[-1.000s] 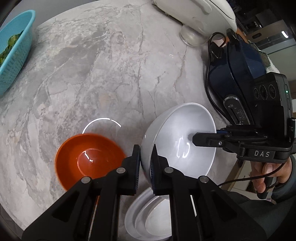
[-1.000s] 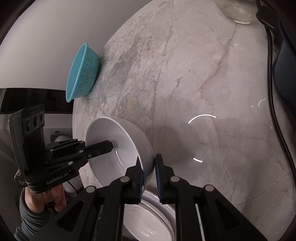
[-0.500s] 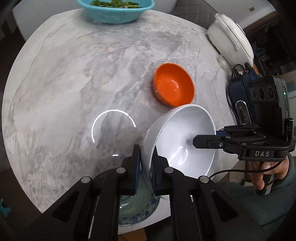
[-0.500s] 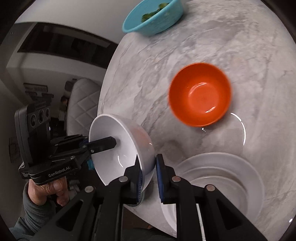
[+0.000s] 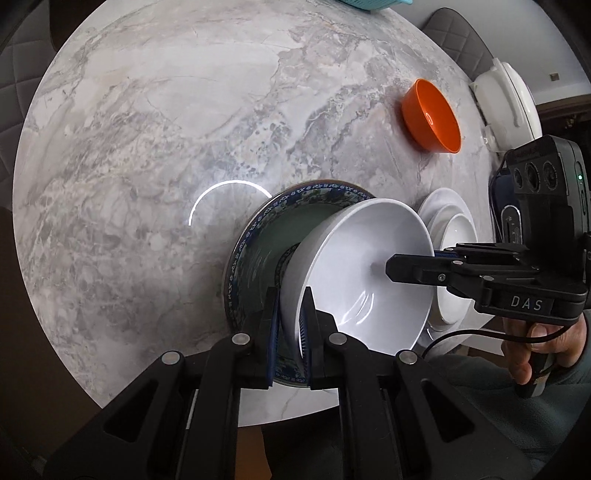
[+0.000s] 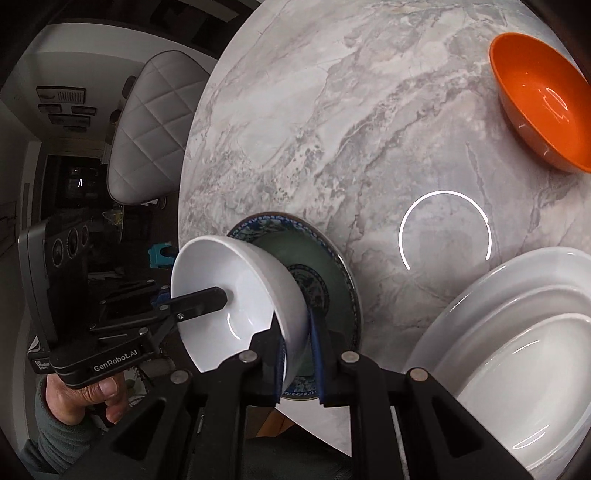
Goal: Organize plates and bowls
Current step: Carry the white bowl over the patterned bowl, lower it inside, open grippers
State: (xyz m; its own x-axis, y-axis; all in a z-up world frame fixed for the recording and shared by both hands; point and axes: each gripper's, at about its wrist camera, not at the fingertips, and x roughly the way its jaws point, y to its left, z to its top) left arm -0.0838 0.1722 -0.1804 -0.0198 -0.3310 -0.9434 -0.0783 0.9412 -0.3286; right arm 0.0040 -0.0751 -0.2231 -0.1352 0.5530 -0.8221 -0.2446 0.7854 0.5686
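Note:
A white bowl (image 5: 369,273) (image 6: 236,291) hangs tilted over a green plate with a blue patterned rim (image 5: 266,236) (image 6: 332,273) near the table's front edge. My left gripper (image 5: 290,332) is shut on one side of the bowl's rim, and my right gripper (image 6: 298,354) is shut on the opposite side. Each gripper also shows in the other's view, one finger reaching inside the bowl. An orange bowl (image 5: 432,118) (image 6: 539,99) stands empty farther back on the right. Stacked white plates (image 5: 450,251) (image 6: 517,354) lie to the right of the green plate.
The round grey marble table (image 5: 166,129) (image 6: 351,110) has bare room on the left and at the back. A white appliance (image 5: 509,96) and a dark device sit at the right edge. A turquoise basket (image 5: 362,2) is at the far edge. Padded chairs (image 6: 147,125) stand around.
Both grippers have carried the white bowl across the table, from above the white plates to above the green patterned plate. The orange bowl now lies farther off to the right.

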